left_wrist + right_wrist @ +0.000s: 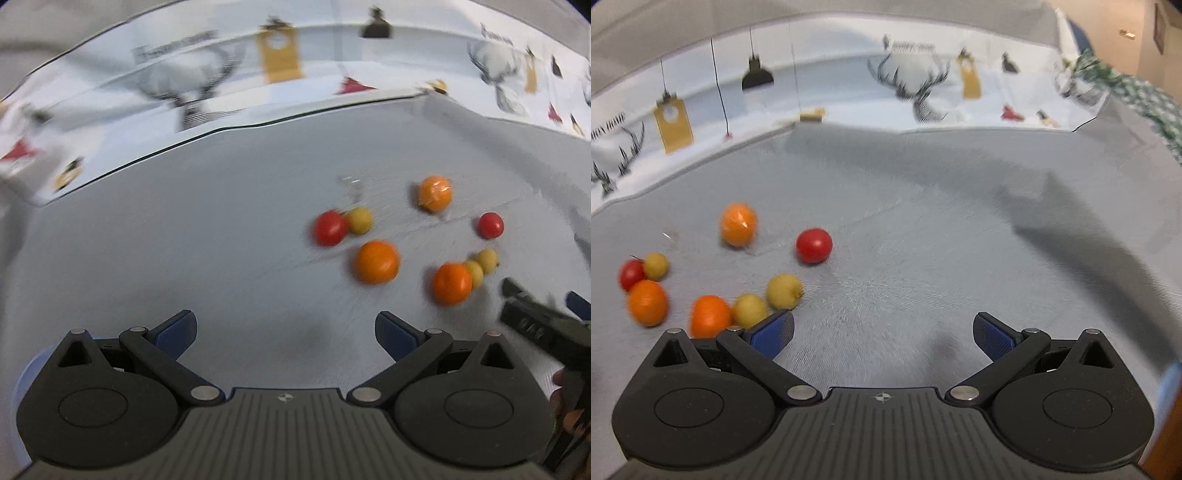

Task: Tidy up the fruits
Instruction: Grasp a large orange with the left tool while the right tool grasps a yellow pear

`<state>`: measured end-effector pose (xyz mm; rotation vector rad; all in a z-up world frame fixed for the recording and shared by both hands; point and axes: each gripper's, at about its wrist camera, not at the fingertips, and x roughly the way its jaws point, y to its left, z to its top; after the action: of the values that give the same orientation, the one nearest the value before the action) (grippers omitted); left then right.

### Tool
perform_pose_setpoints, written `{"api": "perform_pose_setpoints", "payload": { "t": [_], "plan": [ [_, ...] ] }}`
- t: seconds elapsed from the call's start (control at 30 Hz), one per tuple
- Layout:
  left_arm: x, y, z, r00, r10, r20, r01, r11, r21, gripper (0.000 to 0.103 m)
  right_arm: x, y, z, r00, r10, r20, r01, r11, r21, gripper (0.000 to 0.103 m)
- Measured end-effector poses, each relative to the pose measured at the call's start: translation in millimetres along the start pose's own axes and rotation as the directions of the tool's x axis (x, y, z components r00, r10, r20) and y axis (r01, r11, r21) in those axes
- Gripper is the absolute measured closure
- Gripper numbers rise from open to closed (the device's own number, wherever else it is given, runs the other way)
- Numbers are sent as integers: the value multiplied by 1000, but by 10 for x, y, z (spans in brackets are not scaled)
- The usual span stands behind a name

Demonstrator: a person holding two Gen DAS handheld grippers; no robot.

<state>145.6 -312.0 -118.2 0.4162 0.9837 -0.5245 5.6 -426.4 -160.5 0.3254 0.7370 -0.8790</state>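
Left wrist view first: our left gripper [285, 334] hangs over the grey bench [184, 240] with its blue pads spread wide and nothing between them. Ahead and to the right lies the scatter of fruit, all blurred. We see a red tomato [330, 228] touching a small yellow fruit [359, 220], an orange [377, 261] just below them, a wrapped orange [436, 193] farther back, a lone red tomato [490, 225] off to the right, and another orange [451, 283] pressed against two yellow fruits [480, 266]. Something clear and glassy [349, 183] sits behind the first pair, too smeared for us to name. At the right edge our other tool's dark body pokes in. Over on the right wrist view, our right gripper [883, 332] is also wide open and holding nothing, its left pad [774, 332] just beside the nearest yellow fruit [750, 310], though we cannot tell if they touch. The same fruits sit to its left, with the lone tomato [814, 245] standing apart toward the middle. A printed backdrop with antlers and hanging lamps [923, 85] rises behind the bench.
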Motion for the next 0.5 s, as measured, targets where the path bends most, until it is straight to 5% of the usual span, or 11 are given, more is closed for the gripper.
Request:
{"api": "perform_pose_setpoints", "payload": {
  "t": [0.17,0.43,0.47,0.5],
  "plan": [
    [590,-223,212,998,-48,-48,51,996,67,0,236,155,-27,998,48,34,-46,997,-68,1],
    [805,-342,318,992,-114,-51,118,990,75,1,273,199,6,991,102,88,-93,991,-95,1],
    [793,-351,313,991,-123,-47,126,989,72,6,279,201,28,989,117,93,-108,990,-92,4],
    [780,-352,307,991,-131,-36,133,989,66,30,276,203,51,985,139,102,-129,987,-94,18]
  ]
}}
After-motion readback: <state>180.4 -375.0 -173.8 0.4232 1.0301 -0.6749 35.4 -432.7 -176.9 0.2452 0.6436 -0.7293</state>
